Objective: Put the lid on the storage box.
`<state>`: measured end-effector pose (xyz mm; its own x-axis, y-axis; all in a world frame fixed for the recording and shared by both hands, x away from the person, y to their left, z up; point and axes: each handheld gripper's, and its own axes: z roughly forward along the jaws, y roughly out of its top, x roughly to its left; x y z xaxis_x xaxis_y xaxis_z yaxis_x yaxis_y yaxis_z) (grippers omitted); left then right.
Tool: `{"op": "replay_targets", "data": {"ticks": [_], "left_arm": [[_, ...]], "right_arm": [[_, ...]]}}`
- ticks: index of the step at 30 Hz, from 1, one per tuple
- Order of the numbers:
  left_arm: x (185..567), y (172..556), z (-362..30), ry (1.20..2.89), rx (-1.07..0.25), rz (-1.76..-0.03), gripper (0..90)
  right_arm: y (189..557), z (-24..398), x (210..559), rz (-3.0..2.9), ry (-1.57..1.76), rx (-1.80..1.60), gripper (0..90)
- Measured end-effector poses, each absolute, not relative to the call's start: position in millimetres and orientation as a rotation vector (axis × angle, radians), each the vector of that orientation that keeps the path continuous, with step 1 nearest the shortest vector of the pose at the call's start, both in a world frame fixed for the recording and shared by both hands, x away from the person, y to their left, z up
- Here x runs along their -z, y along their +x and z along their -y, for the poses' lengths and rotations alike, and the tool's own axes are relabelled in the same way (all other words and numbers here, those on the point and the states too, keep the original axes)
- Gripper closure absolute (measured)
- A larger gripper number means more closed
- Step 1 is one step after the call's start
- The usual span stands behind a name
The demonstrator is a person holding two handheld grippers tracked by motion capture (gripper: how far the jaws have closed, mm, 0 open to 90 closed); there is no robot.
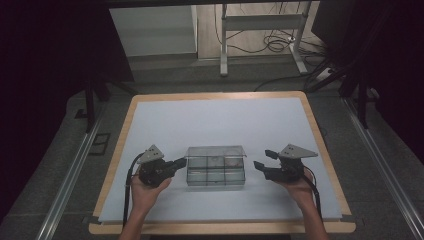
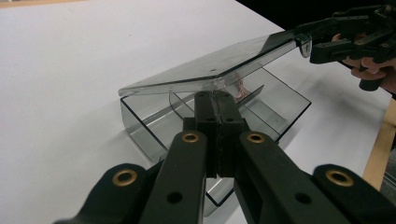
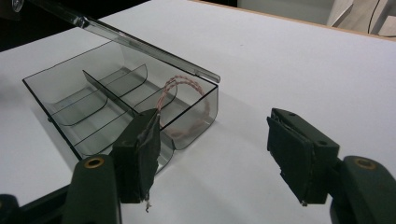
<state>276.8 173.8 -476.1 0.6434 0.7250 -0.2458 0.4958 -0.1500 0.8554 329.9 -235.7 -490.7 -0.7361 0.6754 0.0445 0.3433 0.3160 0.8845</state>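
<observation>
Left gripper (image 1: 179,163) jaws closed at clear compartment box (image 1: 216,176) left edge — right gripper (image 1: 265,160) gaping, empty, just right of it.

1. Two black two-jaw grippers, the left gripper (image 1: 176,163) and the right gripper (image 1: 265,159), are each topped by a grey three-cornered plate.
2. Brass-coloured rivets are set into the black jaw arms, as seen in the left gripper view.
3. A black cable is trailed from each gripper.
4. The forearms are left bare, no sleeves being worn.
</observation>
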Motion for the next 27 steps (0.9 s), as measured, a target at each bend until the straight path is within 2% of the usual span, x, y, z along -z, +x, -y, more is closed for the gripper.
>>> {"op": "replay_targets", "data": {"ticks": [27], "left_arm": [[488.0,269.1,-170.4,1.847,-0.235,-0.979,90.0]], "right_arm": [[328.2,235.4,494.3,-2.273,0.914,-1.378,34.1]]}}
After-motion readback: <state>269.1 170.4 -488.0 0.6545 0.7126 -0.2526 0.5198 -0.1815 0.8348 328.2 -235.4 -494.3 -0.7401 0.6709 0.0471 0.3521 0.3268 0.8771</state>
